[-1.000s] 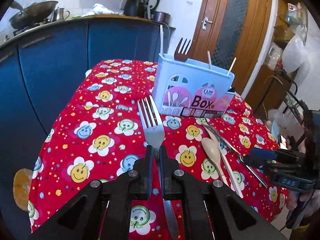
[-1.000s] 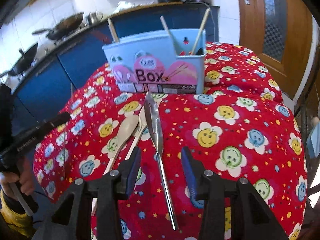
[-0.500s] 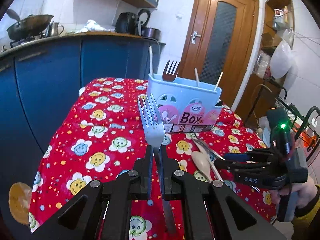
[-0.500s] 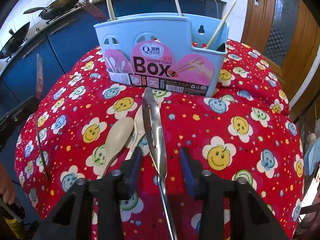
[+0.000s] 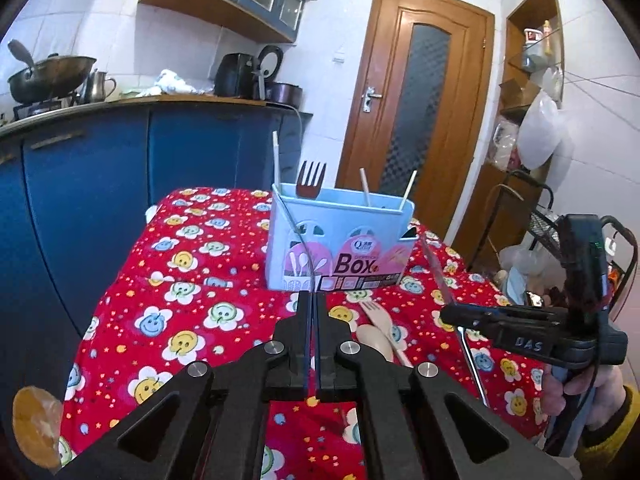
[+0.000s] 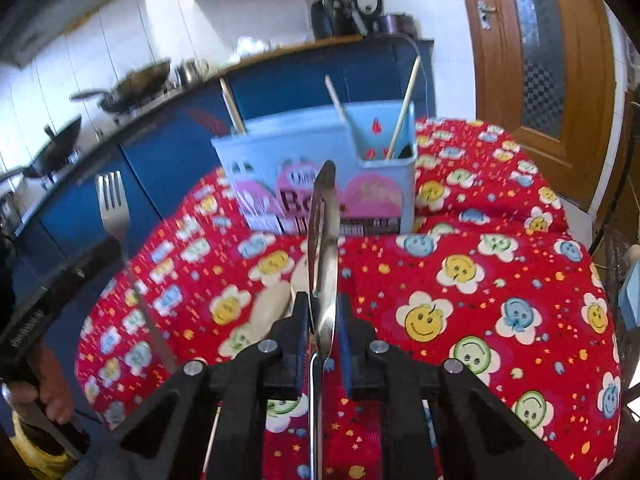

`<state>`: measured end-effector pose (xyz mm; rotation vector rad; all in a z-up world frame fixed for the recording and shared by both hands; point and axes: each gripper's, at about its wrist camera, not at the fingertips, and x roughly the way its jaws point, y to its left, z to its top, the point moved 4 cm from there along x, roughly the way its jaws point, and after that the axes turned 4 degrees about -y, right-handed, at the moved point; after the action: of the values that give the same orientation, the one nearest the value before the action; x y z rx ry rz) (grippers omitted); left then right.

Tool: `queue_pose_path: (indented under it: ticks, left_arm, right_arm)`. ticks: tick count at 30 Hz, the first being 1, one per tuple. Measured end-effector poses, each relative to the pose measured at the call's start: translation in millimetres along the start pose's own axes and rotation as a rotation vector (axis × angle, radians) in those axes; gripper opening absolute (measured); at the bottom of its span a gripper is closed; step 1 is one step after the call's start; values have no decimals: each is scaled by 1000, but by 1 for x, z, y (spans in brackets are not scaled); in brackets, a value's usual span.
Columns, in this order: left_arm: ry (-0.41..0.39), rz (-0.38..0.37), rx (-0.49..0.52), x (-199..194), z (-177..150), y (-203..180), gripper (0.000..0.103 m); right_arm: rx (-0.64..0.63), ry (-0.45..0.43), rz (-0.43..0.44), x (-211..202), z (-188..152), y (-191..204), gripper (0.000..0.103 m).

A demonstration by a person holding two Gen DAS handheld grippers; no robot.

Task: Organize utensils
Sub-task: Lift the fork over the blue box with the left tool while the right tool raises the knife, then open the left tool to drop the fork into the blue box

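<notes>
The jaws of the right gripper (image 6: 323, 322) have just been closing and are pinched on a flat steel utensil (image 6: 324, 248), lifted off the red smiley-print bench (image 6: 460, 280), presumably for the pale blue plastic utensil box (image 6: 320, 184) ahead. The jaws of the left gripper (image 5: 311, 334) are pressed together on a steel fork (image 6: 114, 208), seen edge-on in its own view; only the right view shows its tines. Beige spoons (image 5: 374, 340) are left lying between.
</notes>
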<state>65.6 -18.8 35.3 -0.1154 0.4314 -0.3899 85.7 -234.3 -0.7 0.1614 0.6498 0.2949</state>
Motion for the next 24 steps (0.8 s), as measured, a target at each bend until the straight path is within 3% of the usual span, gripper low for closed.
queue_pose_path:
  ticks: [14, 24]
  left_arm:
    - [-46, -18, -3, -2, 25, -4, 0]
    - [-114, -28, 19, 5, 65, -13, 0]
  right_arm:
    - [37, -258, 66, -52, 30, 8, 14]
    - [36, -353, 67, -63, 59, 1, 14]
